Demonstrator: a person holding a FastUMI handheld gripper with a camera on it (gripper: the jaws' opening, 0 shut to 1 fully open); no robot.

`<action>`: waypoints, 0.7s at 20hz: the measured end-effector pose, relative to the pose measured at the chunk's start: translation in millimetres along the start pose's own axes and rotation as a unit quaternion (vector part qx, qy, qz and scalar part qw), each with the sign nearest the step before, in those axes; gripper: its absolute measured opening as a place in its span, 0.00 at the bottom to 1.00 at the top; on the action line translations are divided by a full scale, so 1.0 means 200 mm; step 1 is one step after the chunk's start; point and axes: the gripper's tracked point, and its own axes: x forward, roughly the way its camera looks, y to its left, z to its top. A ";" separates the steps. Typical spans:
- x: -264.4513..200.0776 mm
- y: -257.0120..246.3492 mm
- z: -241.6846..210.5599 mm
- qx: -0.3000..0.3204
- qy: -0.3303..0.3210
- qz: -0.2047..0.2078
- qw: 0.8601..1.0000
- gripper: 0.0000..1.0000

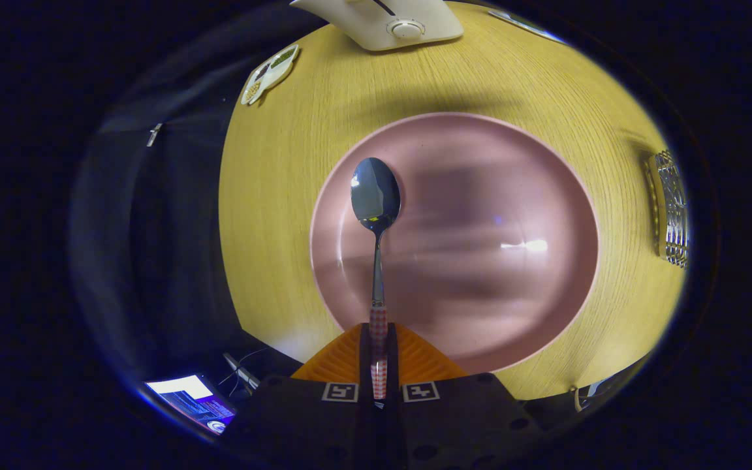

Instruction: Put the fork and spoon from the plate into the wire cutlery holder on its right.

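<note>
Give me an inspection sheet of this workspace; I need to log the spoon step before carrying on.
Surface: round wooden table, bare around the plate.
Job's things: spoon gripped by its checked handle, bowl held over the pink plate; wire cutlery holder to the plate's right; fork: nothing seen.
Clutter: cream device and a small snack tray beyond the plate.
Gripper: gripper fingers shut on the spoon handle.
Cables: thin cable beside a lit screen.
Surroundings: dark booth cloth.

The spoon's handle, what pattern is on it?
A red-and-white check on the spoon handle, held in the shut gripper, in the gripper view.
</note>
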 end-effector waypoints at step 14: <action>-1.18 -0.61 0.01 -0.098 0.112 -0.070 0.986 0.10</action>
